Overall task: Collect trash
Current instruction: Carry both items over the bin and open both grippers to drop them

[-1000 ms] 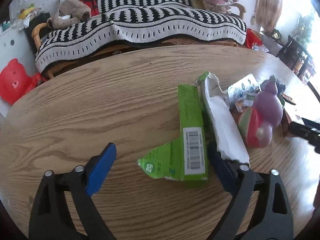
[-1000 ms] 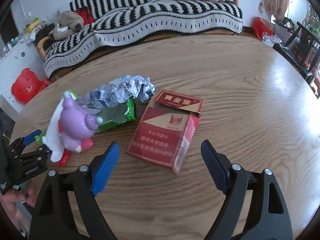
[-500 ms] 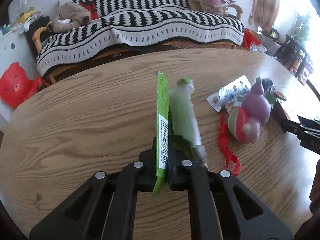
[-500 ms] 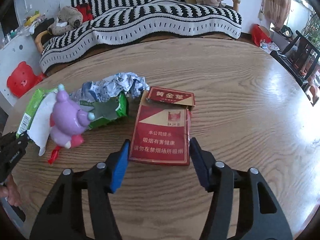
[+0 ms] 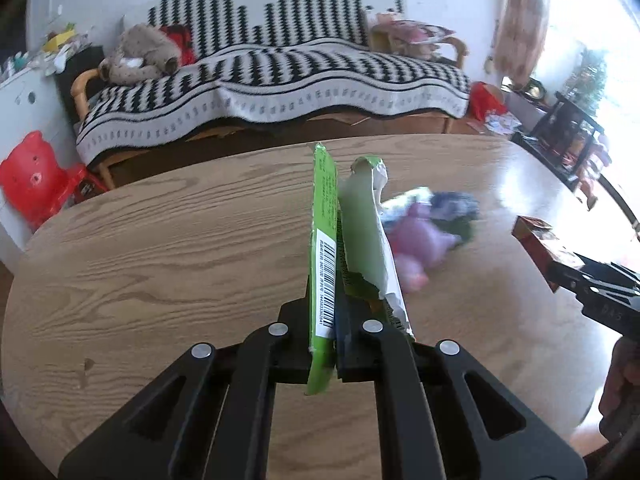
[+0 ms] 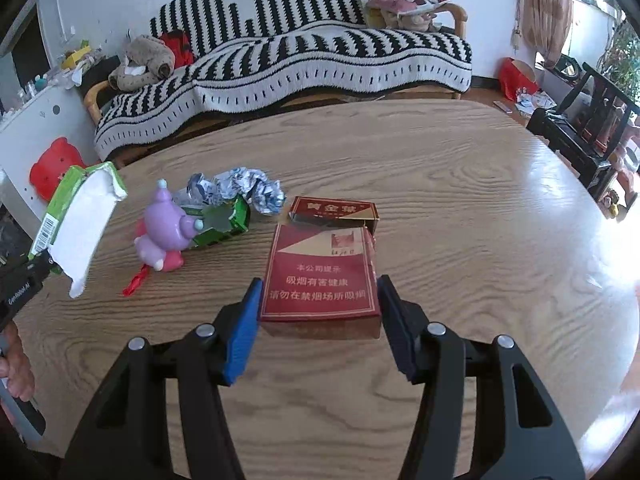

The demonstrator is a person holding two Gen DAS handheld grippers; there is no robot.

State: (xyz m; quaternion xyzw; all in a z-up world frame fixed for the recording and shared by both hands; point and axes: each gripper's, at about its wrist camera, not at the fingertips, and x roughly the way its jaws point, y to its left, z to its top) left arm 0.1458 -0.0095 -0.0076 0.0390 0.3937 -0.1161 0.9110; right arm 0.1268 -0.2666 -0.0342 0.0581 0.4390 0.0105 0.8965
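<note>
1. Trash fills both grippers above a round wooden table (image 6: 460,184).
2. The left gripper (image 5: 336,332) is clamped tight on a flattened green carton (image 5: 324,248); the carton stands on edge between the jaws and runs toward 12 o'clock in the left wrist view, its barcode facing left and a torn white flap (image 5: 384,240) peeling off at its right.
3. In the right wrist view the same carton (image 6: 76,220) hangs clear of the table at 9 o'clock, with the left gripper's black body below it.
4. The right gripper (image 6: 320,312) has its blue pads (image 6: 244,324) pressed against the two sides of a red cigarette pack (image 6: 320,272), which points toward 12 o'clock with its lid (image 6: 334,210) flipped open at the far end.
5. From the pack, a purple toy (image 6: 164,232) lies at 9 o'clock on the table, touching a small green wrapper (image 6: 224,224).
6. Crumpled foil (image 6: 240,188) sits at 10 o'clock from the pack, just behind that wrapper.
7. A red scrap (image 6: 136,280) lies at 6 o'clock from the toy.
</note>
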